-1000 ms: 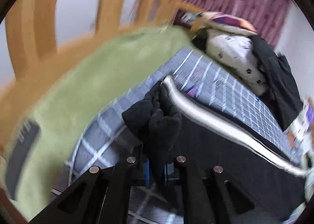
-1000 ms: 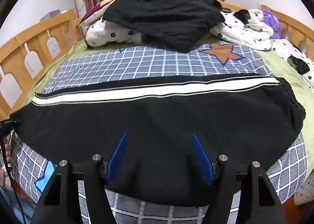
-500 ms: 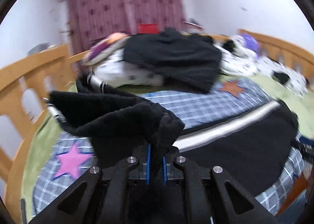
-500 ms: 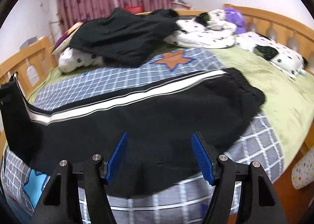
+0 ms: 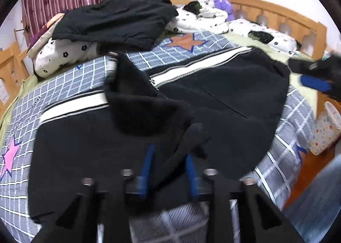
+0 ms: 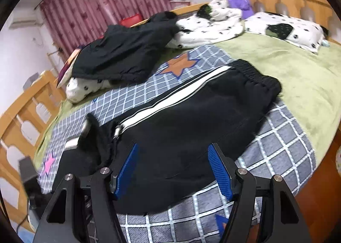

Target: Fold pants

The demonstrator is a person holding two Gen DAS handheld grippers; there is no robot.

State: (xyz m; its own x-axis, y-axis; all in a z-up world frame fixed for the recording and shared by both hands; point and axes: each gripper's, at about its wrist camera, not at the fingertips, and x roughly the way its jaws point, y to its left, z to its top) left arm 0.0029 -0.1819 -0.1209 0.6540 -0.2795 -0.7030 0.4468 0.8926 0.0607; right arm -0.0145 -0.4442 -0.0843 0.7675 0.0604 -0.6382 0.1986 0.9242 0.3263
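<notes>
Leg end of the pants folded over, my left gripper on it.

My left gripper has its fingers pinched on a bunched cuff of the black pants, which lie across the checked blanket on the bed, white side stripe showing. My right gripper hovers at the near edge, fingers spread wide, holding nothing.

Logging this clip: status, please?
Left gripper shut on pants leg end, carried over toward waistband. Right gripper open, empty. Nothing in the way.
</notes>
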